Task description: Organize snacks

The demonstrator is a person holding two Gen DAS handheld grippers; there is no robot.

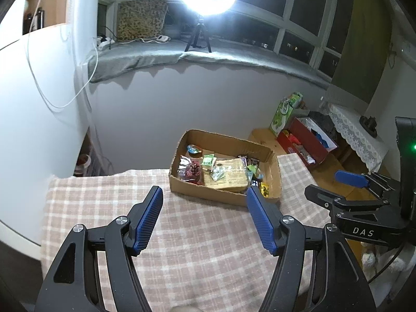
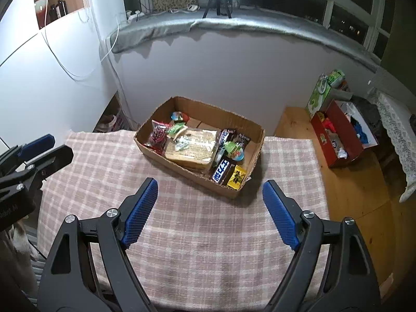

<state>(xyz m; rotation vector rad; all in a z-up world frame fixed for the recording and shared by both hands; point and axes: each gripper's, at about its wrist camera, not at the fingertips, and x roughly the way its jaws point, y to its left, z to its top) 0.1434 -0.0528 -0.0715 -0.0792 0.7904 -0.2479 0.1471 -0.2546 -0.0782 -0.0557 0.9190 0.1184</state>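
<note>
Cardboard box point(image 2: 248, 126) — mixed snack packets point(image 2: 191, 147) heaped inside (tan pack largest).

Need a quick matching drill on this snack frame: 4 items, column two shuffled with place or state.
Items
1. cardboard box
2. large tan packet
3. yellow packet
4. left claw

Place or state
A. near right corner inside the box
B. open, holding nothing
C. on the checked cloth, far side of the table
D. flat in the middle of the box, small packets on top

Pairs: 1-C, 2-D, 3-A, 4-B
</note>
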